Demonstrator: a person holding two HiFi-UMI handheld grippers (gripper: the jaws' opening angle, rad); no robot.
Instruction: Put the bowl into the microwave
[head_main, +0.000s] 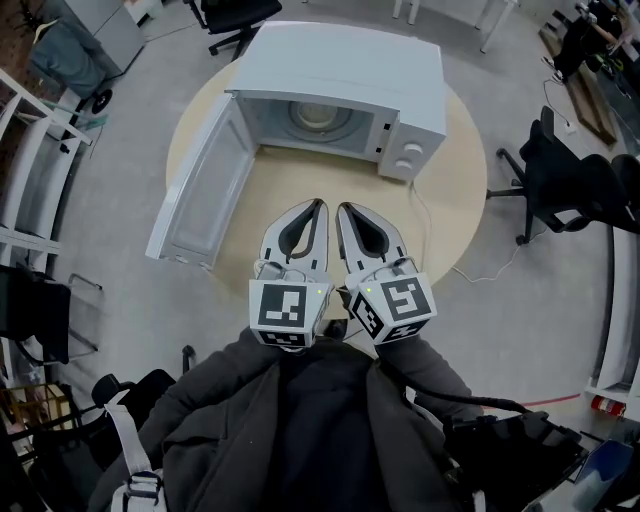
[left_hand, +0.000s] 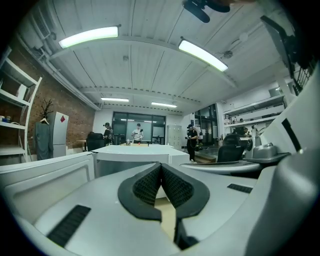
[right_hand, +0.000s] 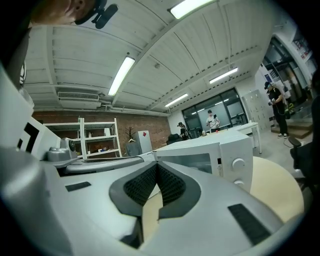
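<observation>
The white microwave (head_main: 345, 85) stands at the far side of the round beige table (head_main: 455, 200), its door (head_main: 197, 190) swung wide open to the left. Inside the cavity lies a pale round shape (head_main: 318, 118), either a bowl or the turntable plate; I cannot tell which. My left gripper (head_main: 318, 206) and right gripper (head_main: 343, 208) sit side by side near my body, pointing at the microwave. Both are shut with nothing between the pads. In the left gripper view the left gripper (left_hand: 161, 165) faces the microwave (left_hand: 135, 156). In the right gripper view the right gripper (right_hand: 157, 165) has the microwave (right_hand: 220, 150) just to its right.
A white cable (head_main: 432, 225) runs from the microwave across the table's right side and down to the floor. Black office chairs stand at the right (head_main: 570, 185) and behind the table (head_main: 235, 20). White shelving (head_main: 25, 160) lines the left. People stand far off in the room (left_hand: 137, 133).
</observation>
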